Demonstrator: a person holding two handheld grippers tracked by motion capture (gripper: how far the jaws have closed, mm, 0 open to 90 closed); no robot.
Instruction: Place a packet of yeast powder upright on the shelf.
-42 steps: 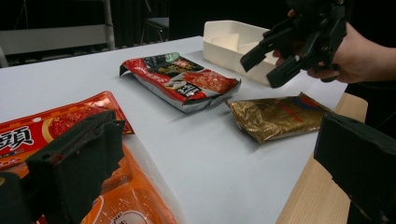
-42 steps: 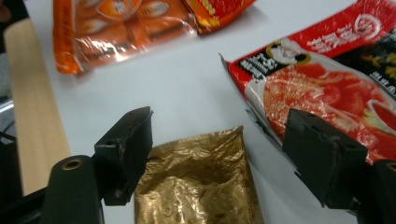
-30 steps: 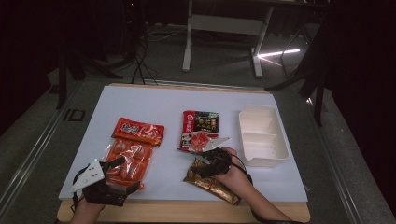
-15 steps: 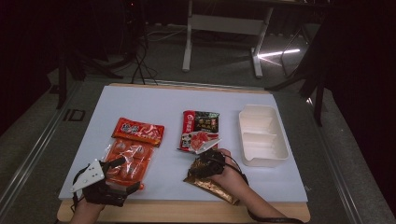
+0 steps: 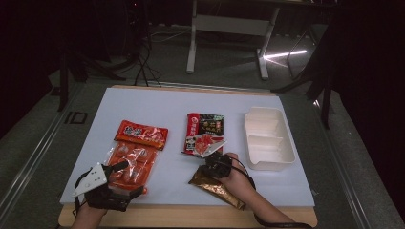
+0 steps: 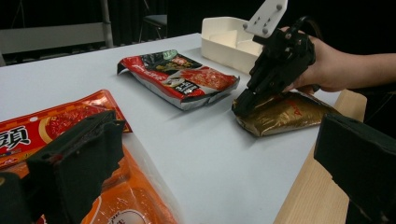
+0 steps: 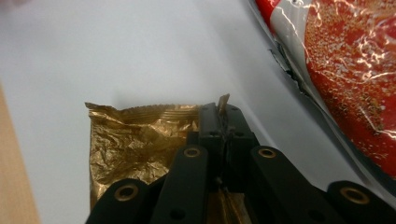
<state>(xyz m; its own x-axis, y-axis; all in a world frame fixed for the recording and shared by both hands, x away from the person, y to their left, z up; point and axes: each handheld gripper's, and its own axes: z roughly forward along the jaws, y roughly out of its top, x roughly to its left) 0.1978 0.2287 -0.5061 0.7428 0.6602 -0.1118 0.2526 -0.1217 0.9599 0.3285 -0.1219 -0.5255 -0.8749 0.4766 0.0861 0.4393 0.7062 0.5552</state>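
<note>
1. High view: the right gripper (image 5: pixel 208 168) sits near the front edge of the white table (image 5: pixel 157 102), its tips on the far corner of the gold packet (image 5: pixel 217 187), which lies at an angle under the person's right hand (image 5: pixel 237 176)
2. Right gripper view: the jaws have just been closing and now pinch the crinkled top edge of the gold packet (image 7: pixel 135 140), with a sliver of foil sticking up between them
3. Left gripper view: the right gripper (image 6: pixel 243 103) presses down on the gold packet's (image 6: pixel 285 116) left end
4. Just beyond the gold packet lies the red and black packet (image 5: pixel 204 133), and right of that the white tray (image 5: pixel 268 138)
5. On the near left, the left gripper (image 5: pixel 125 179) has its jaws spread wide over the orange packet (image 5: pixel 129 160); beyond it lies the red packet (image 5: pixel 141 134)
</note>
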